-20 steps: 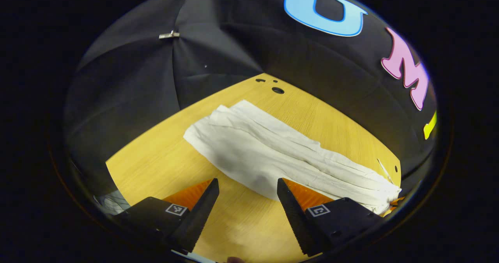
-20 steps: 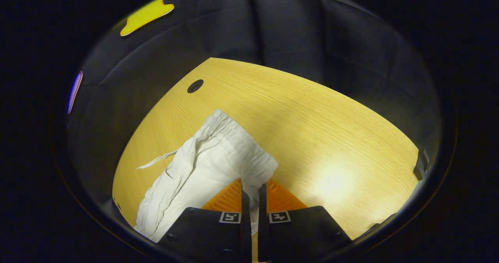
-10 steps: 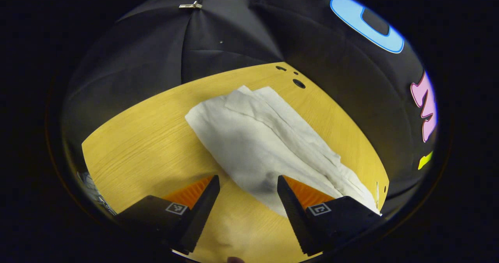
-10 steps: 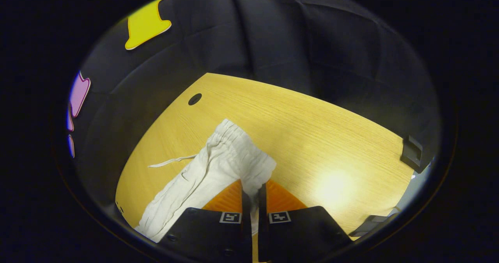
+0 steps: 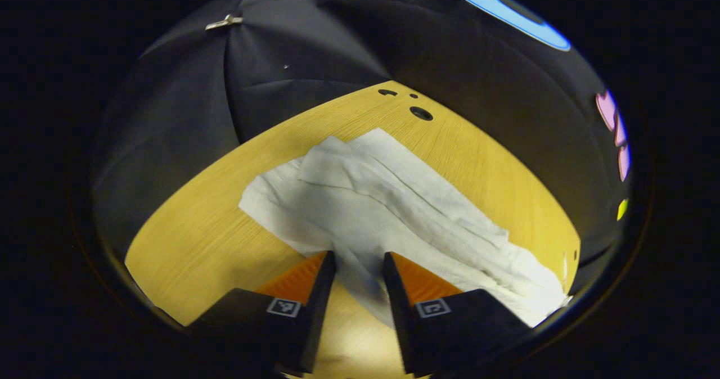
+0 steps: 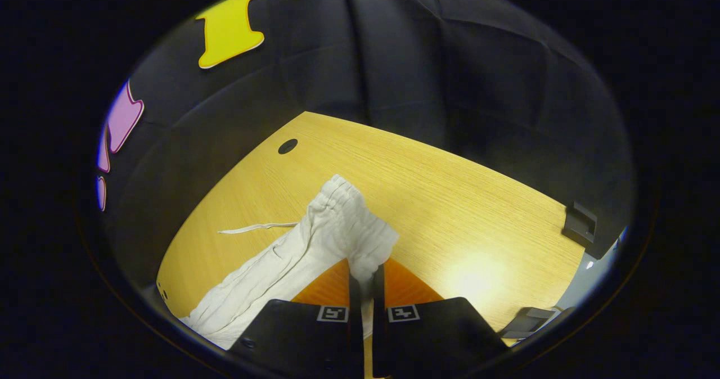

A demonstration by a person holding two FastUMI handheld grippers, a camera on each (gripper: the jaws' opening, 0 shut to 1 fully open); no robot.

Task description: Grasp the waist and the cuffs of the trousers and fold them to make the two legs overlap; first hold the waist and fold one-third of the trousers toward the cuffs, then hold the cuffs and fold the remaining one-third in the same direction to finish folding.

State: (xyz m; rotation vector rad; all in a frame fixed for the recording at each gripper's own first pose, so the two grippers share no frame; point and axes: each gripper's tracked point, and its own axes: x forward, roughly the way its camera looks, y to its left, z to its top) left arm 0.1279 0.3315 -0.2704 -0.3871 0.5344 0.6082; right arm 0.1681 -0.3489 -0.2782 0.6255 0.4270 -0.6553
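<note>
In the right gripper view, the right hand-held gripper (image 6: 364, 275) is closed on the gathered elastic waist (image 6: 349, 210) of the trousers (image 6: 292, 266), both fingers pressing the cloth. The trousers are white, thin and wrinkled, and a flat drawstring (image 6: 256, 228) lies on the worktop (image 6: 450, 199). In the left gripper view, the left hand-held gripper (image 5: 356, 264) is half open astride the near edge of a trouser leg (image 5: 371, 210); no grip is seen. The worktop is pale wood grain with round holes (image 5: 421, 113). Behind it hangs creased black cloth (image 5: 281, 58).
</note>
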